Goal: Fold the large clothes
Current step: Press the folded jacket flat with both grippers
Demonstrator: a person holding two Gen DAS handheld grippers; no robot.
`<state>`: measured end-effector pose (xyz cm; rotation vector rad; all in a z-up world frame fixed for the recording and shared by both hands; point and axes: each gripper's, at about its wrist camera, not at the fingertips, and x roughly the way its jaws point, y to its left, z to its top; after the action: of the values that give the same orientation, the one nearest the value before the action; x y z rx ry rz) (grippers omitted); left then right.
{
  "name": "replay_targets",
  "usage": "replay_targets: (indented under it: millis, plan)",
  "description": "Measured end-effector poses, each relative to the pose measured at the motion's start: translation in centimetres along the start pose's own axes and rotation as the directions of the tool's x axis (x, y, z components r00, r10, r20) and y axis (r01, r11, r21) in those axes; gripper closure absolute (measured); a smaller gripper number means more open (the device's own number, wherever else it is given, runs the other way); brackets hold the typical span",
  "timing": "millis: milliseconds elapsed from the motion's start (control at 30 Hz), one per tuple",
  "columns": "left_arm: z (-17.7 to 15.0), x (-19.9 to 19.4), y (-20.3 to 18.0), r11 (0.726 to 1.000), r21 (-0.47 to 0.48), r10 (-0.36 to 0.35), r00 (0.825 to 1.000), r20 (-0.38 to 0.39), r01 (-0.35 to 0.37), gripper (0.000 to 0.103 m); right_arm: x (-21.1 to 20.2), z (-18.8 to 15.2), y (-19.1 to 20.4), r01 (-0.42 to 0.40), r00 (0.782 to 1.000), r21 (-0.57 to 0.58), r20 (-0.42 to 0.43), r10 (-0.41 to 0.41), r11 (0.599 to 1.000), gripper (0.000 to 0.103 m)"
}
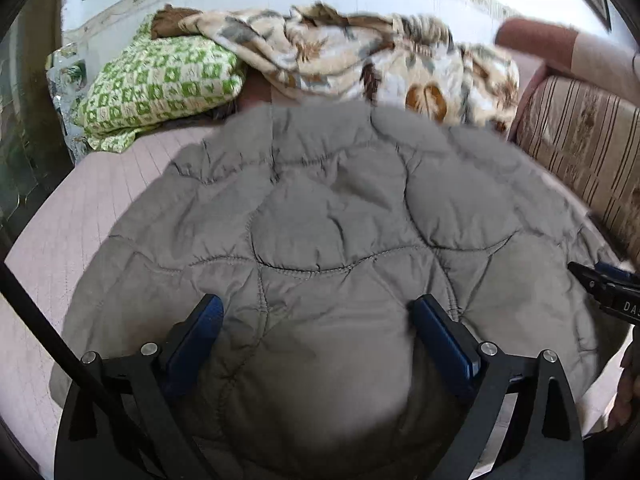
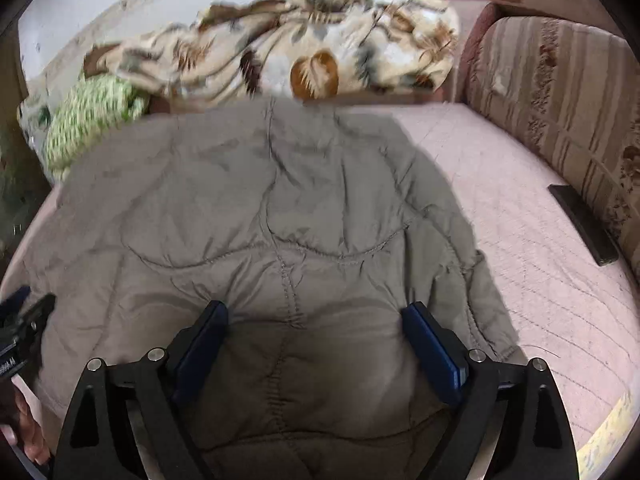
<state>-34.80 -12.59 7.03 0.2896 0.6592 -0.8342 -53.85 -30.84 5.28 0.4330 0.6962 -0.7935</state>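
Observation:
A large grey quilted jacket [image 1: 328, 208] lies spread flat on a pink bedsheet [image 1: 80, 208]; it also fills the right wrist view [image 2: 248, 200]. My left gripper [image 1: 318, 316] is open, its blue pads just above the jacket's near part, empty. My right gripper [image 2: 314, 320] is open above the jacket's near right part, empty. The right gripper's tip shows at the right edge of the left wrist view [image 1: 608, 288]. The left gripper shows at the left edge of the right wrist view [image 2: 24, 324].
A green checked pillow [image 1: 160, 84] and a crumpled leaf-print blanket [image 1: 360, 60] lie at the far end. A striped sofa back [image 2: 560, 100] runs along the right. A dark flat object [image 2: 584, 224] lies on the sheet [image 2: 520, 240] by it.

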Motion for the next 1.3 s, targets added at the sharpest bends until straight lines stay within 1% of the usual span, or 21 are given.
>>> replay_targets:
  millis: [67,133,200,233,267,367,433,533,600,667,733,767,833,867,900,933,967,1067,1100,1200,1300]
  plan:
    - [0.3,-1.2,0.4,1.000,-0.014,0.012,0.999,0.053,-0.011,0.006,-2.0,0.3,0.9,-0.011,0.996,-0.008,0.091,0.011,1.000,0.011]
    - [0.6,-2.4,0.9,0.998,-0.032,0.051,0.993,0.107,-0.047,0.006,-4.0,0.5,2.4,-0.005,0.981,-0.058,0.192,0.016,0.998,0.011]
    - [0.7,-3.1,1.5,0.995,-0.050,0.095,0.986,0.137,-0.089,0.006,-4.7,0.3,4.0,-0.037,0.971,-0.112,0.231,0.062,0.993,0.011]
    - [0.7,-3.4,2.0,0.991,-0.066,0.129,0.981,0.148,-0.120,0.006,-4.6,0.1,5.1,-0.058,0.969,-0.145,0.232,0.091,0.988,0.011]
    - [0.7,-3.6,2.3,0.988,-0.078,0.144,0.978,0.152,-0.134,0.006,-4.4,0.0,5.8,-0.065,0.968,-0.168,0.229,0.103,0.984,0.011]
    - [1.0,-3.5,4.4,0.972,-0.146,0.202,0.970,0.133,-0.182,0.007,-3.9,-0.3,8.6,-0.073,0.967,-0.250,0.220,0.130,0.965,0.011]
    - [0.9,-2.8,5.6,0.964,-0.172,0.222,0.971,0.091,-0.204,0.007,-2.8,-0.3,10.0,-0.083,0.974,-0.275,0.181,0.137,0.958,0.011]
    - [0.1,-0.6,7.1,0.956,-0.181,0.229,0.973,-0.024,-0.229,0.007,-0.4,-0.5,10.7,-0.110,0.986,-0.260,0.091,0.138,0.959,0.010]
    - [-0.2,0.2,7.2,0.958,-0.164,0.228,0.972,-0.052,-0.234,0.006,0.6,-0.6,10.3,-0.135,0.988,-0.237,0.045,0.150,0.962,0.008]
    - [-0.3,-0.2,7.0,0.960,-0.152,0.234,0.972,-0.033,-0.236,0.006,0.8,-0.5,9.7,-0.153,0.986,-0.215,0.032,0.163,0.965,0.007]
    - [-0.2,-0.8,6.7,0.961,-0.152,0.231,0.973,-0.006,-0.229,0.006,0.2,-0.3,9.2,-0.171,0.982,-0.201,0.043,0.183,0.965,0.007]
    - [-0.1,-1.5,6.5,0.964,-0.159,0.220,0.975,0.025,-0.214,0.006,-0.8,-0.1,8.6,-0.181,0.977,-0.190,0.078,0.199,0.965,0.007]
    - [0.1,-2.8,5.7,0.972,-0.150,0.196,0.977,0.080,-0.183,0.006,-2.5,0.2,7.7,-0.167,0.970,-0.184,0.147,0.195,0.969,0.007]
    - [0.1,-3.5,5.1,0.976,-0.135,0.189,0.975,0.114,-0.173,0.006,-3.2,0.4,7.1,-0.143,0.968,-0.180,0.180,0.175,0.973,0.007]
    - [0.2,-4.1,4.4,0.980,-0.113,0.178,0.973,0.144,-0.162,0.006,-3.9,0.6,6.3,-0.100,0.967,-0.164,0.215,0.134,0.981,0.007]
    - [0.1,-4.4,3.6,0.985,-0.084,0.161,0.973,0.163,-0.148,0.006,-4.4,0.7,5.2,-0.061,0.967,-0.137,0.237,0.093,0.989,0.007]
    - [0.2,-4.5,2.9,0.989,-0.061,0.146,0.974,0.171,-0.137,0.006,-4.5,0.8,4.6,-0.047,0.968,-0.118,0.241,0.074,0.992,0.007]
    - [0.1,-4.1,1.0,0.994,-0.001,0.112,0.981,0.158,-0.113,0.006,-3.8,1.3,1.3,0.005,0.980,-0.002,0.198,-0.005,1.000,0.007]
    - [0.0,-3.7,0.5,0.994,0.015,0.108,0.983,0.145,-0.111,0.006,-3.2,1.3,0.2,0.015,0.986,0.043,0.163,-0.022,0.999,0.007]
    - [-0.1,-2.4,-0.1,0.995,0.031,0.087,0.992,0.095,-0.091,0.006,-2.0,1.4,-2.2,0.011,0.995,0.143,0.092,-0.024,0.990,0.007]
    - [-0.1,-1.2,-0.2,0.997,0.027,0.075,0.996,0.048,-0.077,0.006,-1.1,1.3,-2.6,-0.004,0.999,0.166,0.047,-0.004,0.986,0.007]
